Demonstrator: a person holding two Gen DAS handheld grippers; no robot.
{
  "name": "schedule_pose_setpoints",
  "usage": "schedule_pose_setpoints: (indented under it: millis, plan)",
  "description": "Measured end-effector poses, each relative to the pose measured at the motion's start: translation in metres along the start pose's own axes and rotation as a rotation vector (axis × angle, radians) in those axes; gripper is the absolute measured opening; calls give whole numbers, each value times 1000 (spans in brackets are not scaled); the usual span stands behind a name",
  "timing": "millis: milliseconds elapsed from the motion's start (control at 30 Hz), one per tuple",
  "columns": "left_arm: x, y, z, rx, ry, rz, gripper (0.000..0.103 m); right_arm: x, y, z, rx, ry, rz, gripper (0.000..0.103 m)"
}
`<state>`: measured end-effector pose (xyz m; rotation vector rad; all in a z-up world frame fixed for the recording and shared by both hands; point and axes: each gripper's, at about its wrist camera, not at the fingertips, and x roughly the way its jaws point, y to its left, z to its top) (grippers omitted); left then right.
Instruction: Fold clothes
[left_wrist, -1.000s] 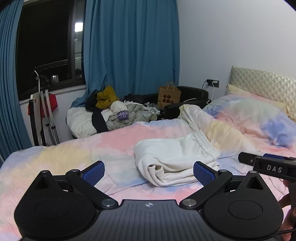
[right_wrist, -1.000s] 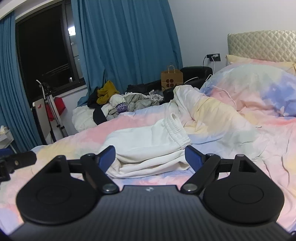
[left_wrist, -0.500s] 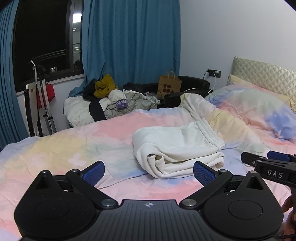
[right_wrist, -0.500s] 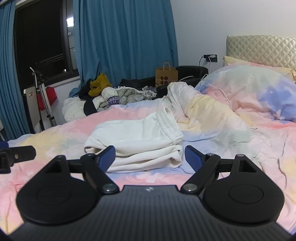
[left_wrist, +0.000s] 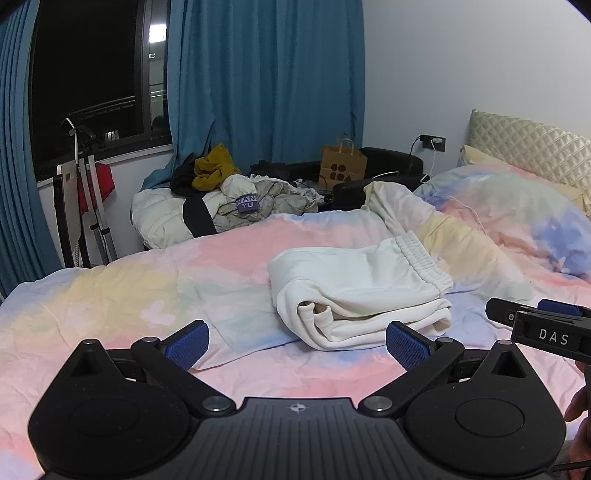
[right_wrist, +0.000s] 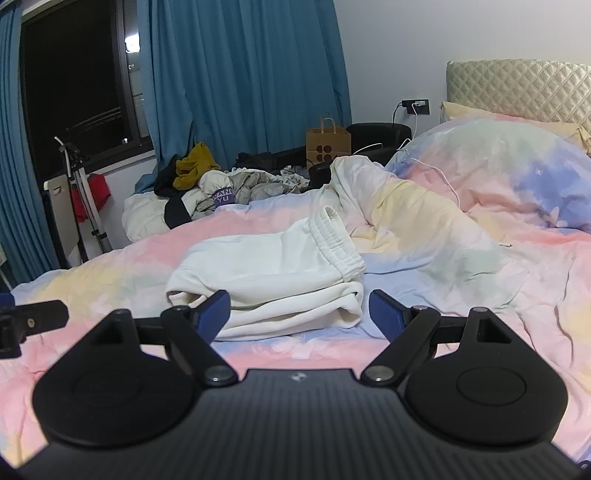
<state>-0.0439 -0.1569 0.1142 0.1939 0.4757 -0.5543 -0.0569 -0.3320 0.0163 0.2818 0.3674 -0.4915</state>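
Note:
A pair of cream white sweatpants (left_wrist: 354, 291) lies folded in a thick stack on the pastel duvet (left_wrist: 147, 295), elastic waistband to the right. It also shows in the right wrist view (right_wrist: 273, 280). My left gripper (left_wrist: 297, 341) is open and empty, held above the duvet just short of the stack. My right gripper (right_wrist: 299, 314) is open and empty, close in front of the stack's near edge. The right gripper also shows at the right edge of the left wrist view (left_wrist: 535, 325).
A heap of unfolded clothes (left_wrist: 229, 199) lies beyond the far side of the bed. A brown paper bag (left_wrist: 341, 166) stands behind it by the blue curtains (left_wrist: 266, 85). A pastel pillow (right_wrist: 498, 166) and quilted headboard (right_wrist: 517, 88) are at the right. A folding stand (left_wrist: 85, 195) is at the left.
Both grippers have drawn back and risen a little from the folded sweatpants. The stack lies still and both grippers stay open.

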Motion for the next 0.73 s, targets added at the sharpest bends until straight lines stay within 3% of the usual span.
schedule_pose_setpoints:
  millis: [733]
  plan:
    - [-10,-4,-7,4,2,25,103,-1,4,0,-19,10,-1,83]
